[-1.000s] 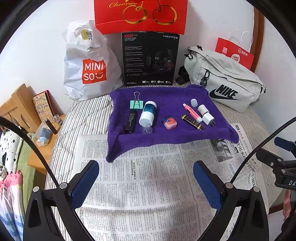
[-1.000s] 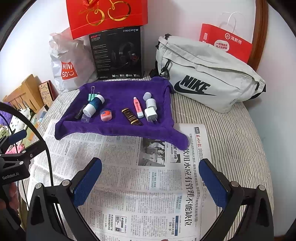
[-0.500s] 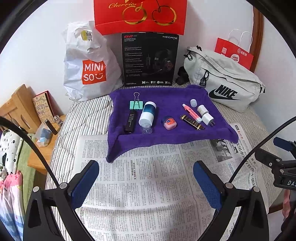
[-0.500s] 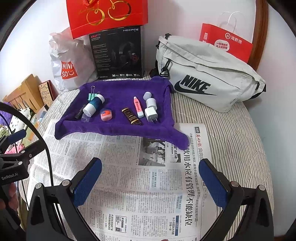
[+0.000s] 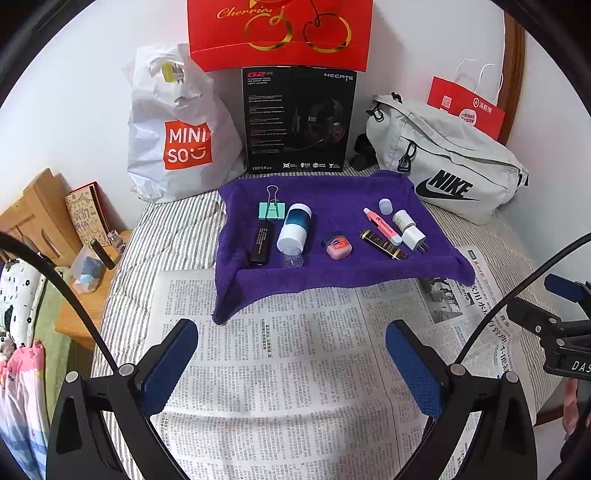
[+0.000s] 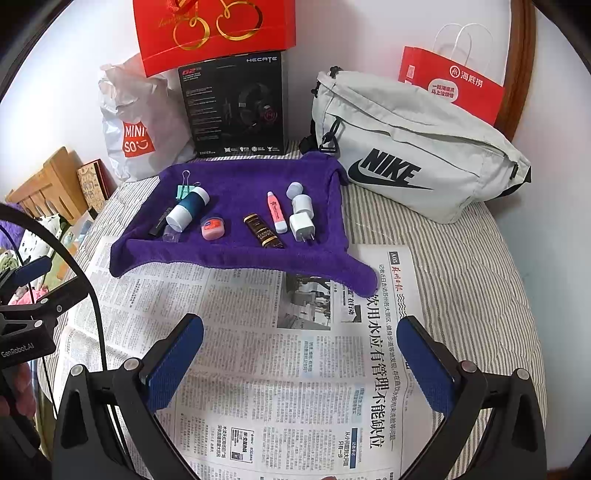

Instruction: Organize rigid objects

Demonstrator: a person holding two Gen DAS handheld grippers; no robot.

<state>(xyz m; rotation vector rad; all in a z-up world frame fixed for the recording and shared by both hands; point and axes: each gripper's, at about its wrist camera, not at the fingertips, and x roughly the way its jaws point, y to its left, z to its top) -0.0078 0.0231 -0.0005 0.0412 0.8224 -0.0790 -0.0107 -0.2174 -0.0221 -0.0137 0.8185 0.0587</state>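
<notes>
A purple towel (image 5: 332, 192) (image 6: 243, 177) lies on the bed and holds several small items: a green binder clip (image 5: 272, 211), a black tube (image 5: 261, 243), a blue-white bottle (image 5: 294, 229) (image 6: 186, 210), a pink tin (image 5: 337, 246) (image 6: 212, 228), a dark gold-lettered tube (image 5: 384, 244) (image 6: 263, 230), a pink pen (image 5: 380, 226) (image 6: 276, 212), a white charger plug (image 5: 413, 235) (image 6: 302, 223). My left gripper (image 5: 291, 365) is open and empty over the newspaper (image 5: 280, 369), short of the towel. My right gripper (image 6: 301, 360) is open and empty over the newspaper (image 6: 280, 332).
Against the wall stand a white Miniso bag (image 5: 177, 129), a black headset box (image 5: 297, 122), a red gift bag (image 5: 280, 33), a grey Nike bag (image 6: 413, 147) and a red paper bag (image 6: 452, 83). A wooden nightstand (image 5: 40, 218) sits at the left.
</notes>
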